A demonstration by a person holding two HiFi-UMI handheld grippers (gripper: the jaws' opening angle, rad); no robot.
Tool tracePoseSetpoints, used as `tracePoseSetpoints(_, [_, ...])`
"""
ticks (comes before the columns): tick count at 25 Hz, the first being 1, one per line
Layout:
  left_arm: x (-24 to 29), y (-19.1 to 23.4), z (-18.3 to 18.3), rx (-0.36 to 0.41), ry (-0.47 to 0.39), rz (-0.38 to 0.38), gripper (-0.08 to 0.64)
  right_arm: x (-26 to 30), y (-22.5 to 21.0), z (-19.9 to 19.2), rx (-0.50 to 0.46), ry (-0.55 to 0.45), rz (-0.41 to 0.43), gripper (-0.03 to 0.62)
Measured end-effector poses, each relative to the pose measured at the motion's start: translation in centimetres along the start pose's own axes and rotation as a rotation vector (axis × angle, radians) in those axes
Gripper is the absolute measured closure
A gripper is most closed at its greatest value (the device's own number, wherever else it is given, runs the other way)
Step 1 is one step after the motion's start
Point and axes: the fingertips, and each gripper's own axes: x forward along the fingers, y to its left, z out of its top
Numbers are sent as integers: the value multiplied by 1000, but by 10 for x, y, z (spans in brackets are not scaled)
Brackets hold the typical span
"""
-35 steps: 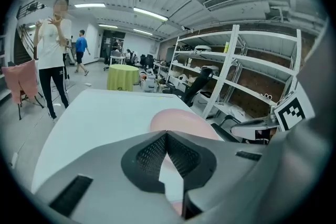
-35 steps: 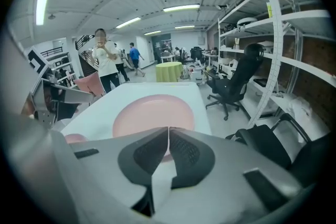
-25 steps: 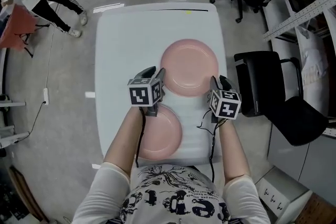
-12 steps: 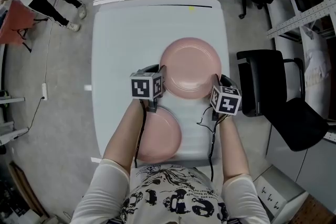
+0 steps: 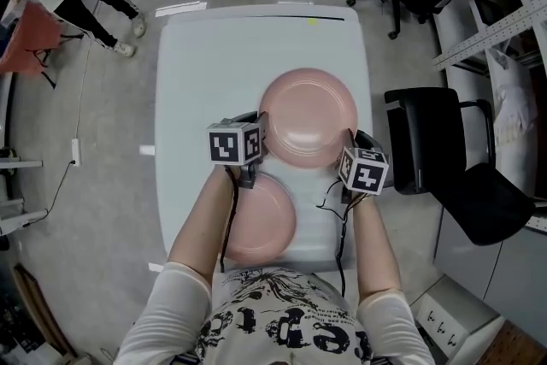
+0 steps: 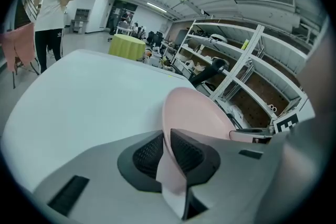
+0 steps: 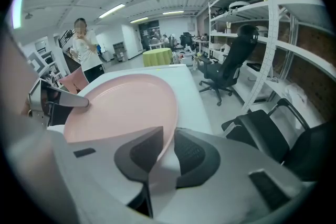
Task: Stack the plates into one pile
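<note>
Both have just been closing in, and now the left tongs (image 5: 259, 126) clench the left rim of the far plate (image 5: 308, 115) and the right tongs (image 5: 351, 138) its right rim, the round dish face up mid-surface (image 5: 214, 64), just beyond the near plate (image 5: 263, 220), unmoved since a second ago.

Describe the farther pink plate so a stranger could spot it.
On the white table are two pink plates, one beyond the other. Take the far plate, nearer the table's middle. Unlike the near plate, its rim is pinched on both sides by the left gripper and right gripper, whose jaws have just been closing.
</note>
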Motion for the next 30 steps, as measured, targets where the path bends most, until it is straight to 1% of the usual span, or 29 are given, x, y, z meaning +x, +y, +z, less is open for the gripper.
tracePoseSetpoints(5, [-31, -7, -1, 15, -38, 7, 508, -29, 11, 5, -1, -39, 6, 520])
tracePoseSetpoints(8, [-57, -10, -9, 19, -62, 8, 508, -50, 22, 1, -11, -55, 17, 520])
tracePoseSetpoints(14, [-114, -17, -28, 17, -137, 9, 503, -92, 46, -12, -37, -85, 51, 520])
tracePoseSetpoints(20, [-174, -11, -67, 12, -164, 39, 500, -135, 83, -36, -79, -103, 92, 522])
tracePoseSetpoints(27, [-235, 2, -128, -3, -196, 90, 497, -169, 125, -92, -112, -69, 129, 521])
tracePoseSetpoints(30, [-254, 9, -155, -27, -194, 96, 497, -182, 140, -114, -123, -53, 145, 522])
